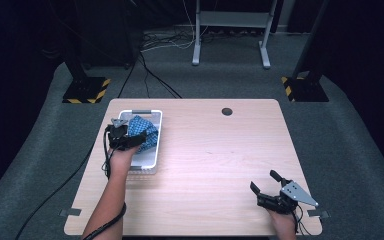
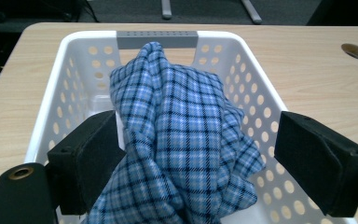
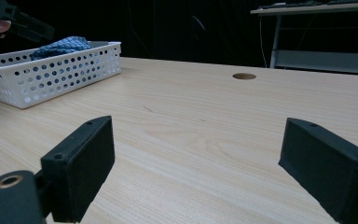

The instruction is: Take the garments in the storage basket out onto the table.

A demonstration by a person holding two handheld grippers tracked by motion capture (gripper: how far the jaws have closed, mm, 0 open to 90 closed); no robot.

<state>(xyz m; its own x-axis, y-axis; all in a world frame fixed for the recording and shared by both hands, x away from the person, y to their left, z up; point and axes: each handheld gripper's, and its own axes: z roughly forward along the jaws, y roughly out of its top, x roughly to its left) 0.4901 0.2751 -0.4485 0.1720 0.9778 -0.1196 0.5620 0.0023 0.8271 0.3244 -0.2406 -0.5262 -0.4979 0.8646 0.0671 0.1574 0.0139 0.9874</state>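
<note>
A white perforated basket [image 1: 158, 146] stands at the table's left side with a crumpled blue plaid cloth [image 1: 148, 131] inside it. My left gripper [image 1: 126, 138] hovers over the basket's near half. In the left gripper view its jaws stand open on either side of the cloth [image 2: 182, 130], with the basket wall [image 2: 74, 79] behind; whether the pads touch the fabric I cannot tell. My right gripper [image 1: 264, 181] sits low near the table's front right, open, with bare wood between its jaws [image 3: 196, 172]. The right gripper view has the basket [image 3: 51, 79], the cloth [image 3: 63, 46] and the left gripper [image 3: 28, 25] far off at the left.
The wooden table [image 1: 210, 150] has a round cable hole [image 1: 227, 111] near its far edge. Beyond it are a metal desk frame [image 1: 230, 30], two stands with yellow-black bases [image 1: 86, 90] [image 1: 305, 87], and cables on the grey carpet.
</note>
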